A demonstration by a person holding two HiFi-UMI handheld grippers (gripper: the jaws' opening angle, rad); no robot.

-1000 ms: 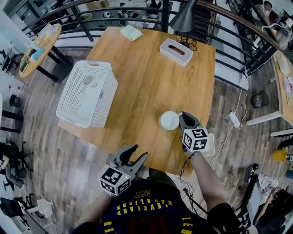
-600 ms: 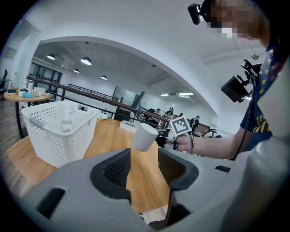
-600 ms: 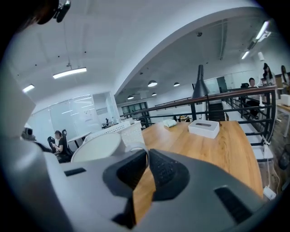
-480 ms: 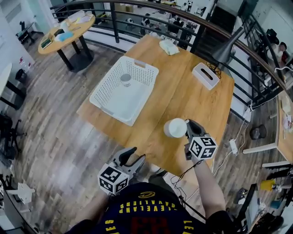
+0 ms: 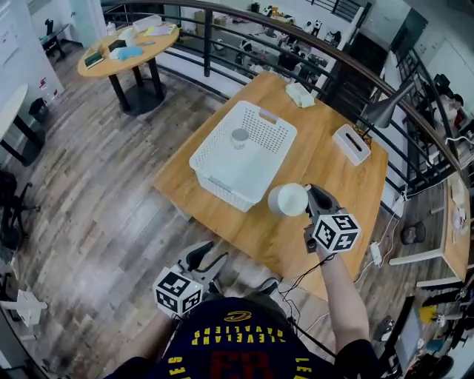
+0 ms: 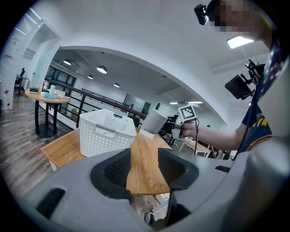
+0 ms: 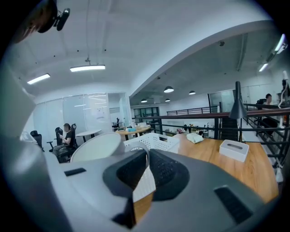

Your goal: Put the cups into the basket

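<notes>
A white cup [image 5: 288, 199] with a handle hangs above the wooden table [image 5: 337, 181], just off the near right corner of the white perforated basket [image 5: 244, 155]. My right gripper [image 5: 308, 197] is shut on the cup's handle [image 7: 138, 150]; the cup's body [image 7: 97, 147] lies left of the jaws. A second small cup [image 5: 239, 137] stands inside the basket. My left gripper [image 5: 209, 252] hovers over the floor short of the table's near edge, open and empty. In the left gripper view the basket [image 6: 106, 131] and the held cup [image 6: 154, 121] lie ahead.
A white tissue box [image 5: 351, 143], a grey lamp [image 5: 385, 111] and a folded cloth [image 5: 300, 95] occupy the table's far side. A dark railing [image 5: 222, 15] runs behind it. A round table [image 5: 133, 48] stands at the far left on the wooden floor.
The right gripper has lifted the white cup off the table and carried it left toward the basket. The left gripper has moved the same way, still open. The basket now lies close to the cup.
</notes>
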